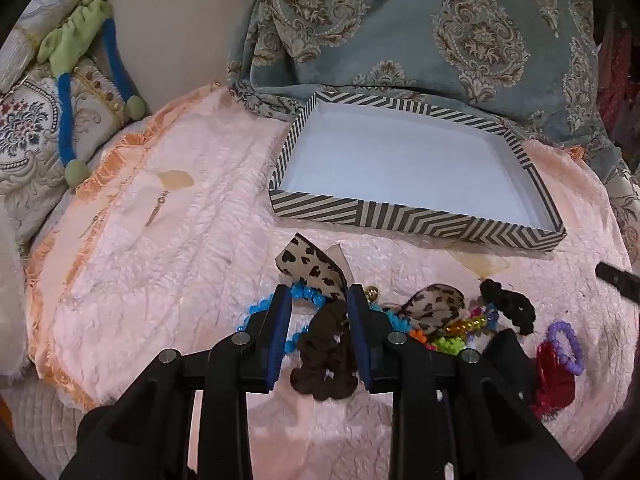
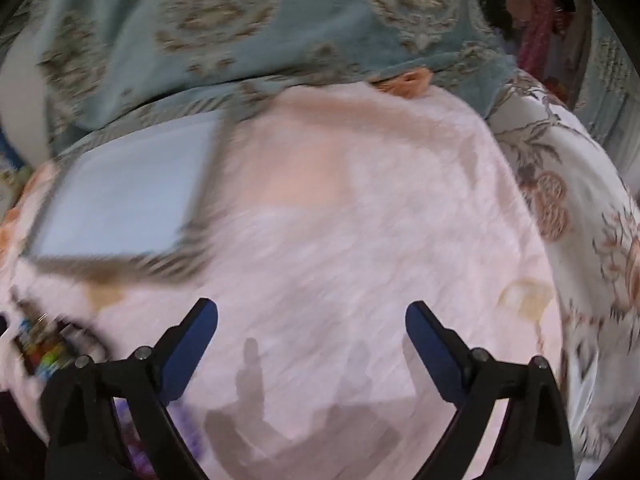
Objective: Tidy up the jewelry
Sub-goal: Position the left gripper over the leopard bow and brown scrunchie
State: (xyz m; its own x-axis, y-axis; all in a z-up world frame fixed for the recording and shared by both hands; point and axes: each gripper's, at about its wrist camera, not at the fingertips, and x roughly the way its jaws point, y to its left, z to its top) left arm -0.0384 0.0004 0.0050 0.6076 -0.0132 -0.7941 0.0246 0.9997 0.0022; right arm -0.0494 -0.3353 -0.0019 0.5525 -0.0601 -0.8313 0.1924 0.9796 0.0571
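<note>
A pile of jewelry and hair pieces lies on the pink blanket [image 1: 180,280]: a leopard-print bow [image 1: 314,266], blue beads [image 1: 308,298], a brown scrunchie [image 1: 324,354], a black scrunchie [image 1: 508,304], bright beads [image 1: 452,340] and a purple bead bracelet [image 1: 566,344]. My left gripper [image 1: 318,300] is low over the pile, jaws a little apart. The brown scrunchie lies between them, with a sliver of blanket showing beside the left pad. The striped box [image 1: 416,220] beyond is empty. My right gripper [image 2: 312,312] hangs wide open over bare blanket in a blurred view, the box [image 2: 120,200] to its left.
A teal patterned cushion [image 1: 440,32] rises behind the box. A green and blue soft toy [image 1: 80,52] lies on embroidered pillows at the far left. A red item [image 1: 554,376] sits under the purple bracelet. A floral cover [image 2: 580,200] borders the blanket on the right.
</note>
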